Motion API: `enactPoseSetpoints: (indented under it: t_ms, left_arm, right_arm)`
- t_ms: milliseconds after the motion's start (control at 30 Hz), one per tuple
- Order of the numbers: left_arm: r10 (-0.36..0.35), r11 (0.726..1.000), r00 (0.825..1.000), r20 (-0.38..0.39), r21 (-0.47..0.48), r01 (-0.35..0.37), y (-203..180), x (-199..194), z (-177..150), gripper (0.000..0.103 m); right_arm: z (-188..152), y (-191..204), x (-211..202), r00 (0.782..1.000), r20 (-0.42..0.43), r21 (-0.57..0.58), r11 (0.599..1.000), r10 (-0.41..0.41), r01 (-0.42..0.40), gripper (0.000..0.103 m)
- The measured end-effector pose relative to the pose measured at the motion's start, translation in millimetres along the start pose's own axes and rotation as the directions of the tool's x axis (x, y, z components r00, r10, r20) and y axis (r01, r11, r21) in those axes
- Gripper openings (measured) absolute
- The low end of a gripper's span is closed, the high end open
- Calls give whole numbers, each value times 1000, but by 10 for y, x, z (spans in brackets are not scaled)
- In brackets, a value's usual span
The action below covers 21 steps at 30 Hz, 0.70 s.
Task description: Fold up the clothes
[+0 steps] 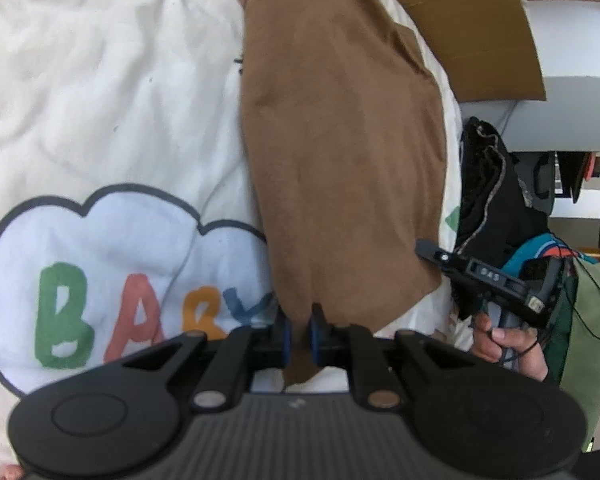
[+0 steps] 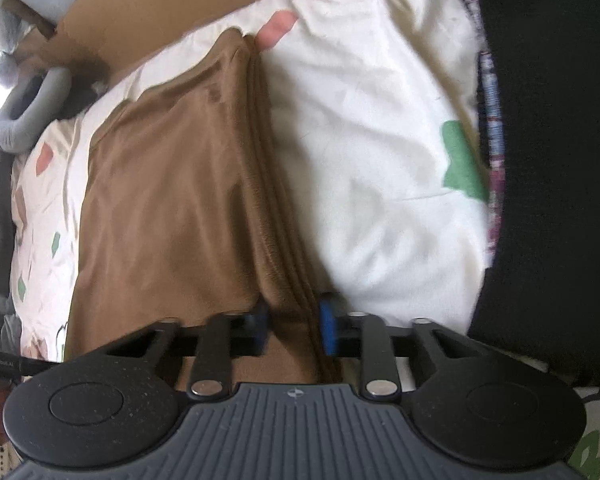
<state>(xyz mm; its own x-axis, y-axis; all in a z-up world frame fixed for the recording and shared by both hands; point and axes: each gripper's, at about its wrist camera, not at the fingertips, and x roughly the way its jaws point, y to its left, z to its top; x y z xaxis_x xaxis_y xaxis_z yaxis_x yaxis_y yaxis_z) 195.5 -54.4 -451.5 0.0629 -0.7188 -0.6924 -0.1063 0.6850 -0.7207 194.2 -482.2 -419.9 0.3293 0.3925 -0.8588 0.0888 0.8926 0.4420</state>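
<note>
Reading "BABY" in coloured letters, a cloud print (image 1: 100, 280) marks the cream bedsheet (image 1: 100, 80) under the brown garment (image 1: 340, 140) — a folded strip whose long axis runs straight away from both cameras. The left gripper (image 1: 298, 334) is clenched on its near edge; the right gripper (image 2: 294, 326) grips its layered fold, cloth pinched between the blue pads (image 2: 327, 330).

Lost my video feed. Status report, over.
Left gripper and right gripper both shut on brown garment. Garment partly folded on cream blanket. Nothing blocking.
</note>
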Motion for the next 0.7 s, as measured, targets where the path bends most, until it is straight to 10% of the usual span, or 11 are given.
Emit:
enactPoseSetpoints:
  t_ms: [700]
  left_arm:
    - [25,999,1000,-11,23,-25,-68,-168,215,9]
  right_arm:
    - [-263,231,-153,997,-26,72,995,66,-64,14]
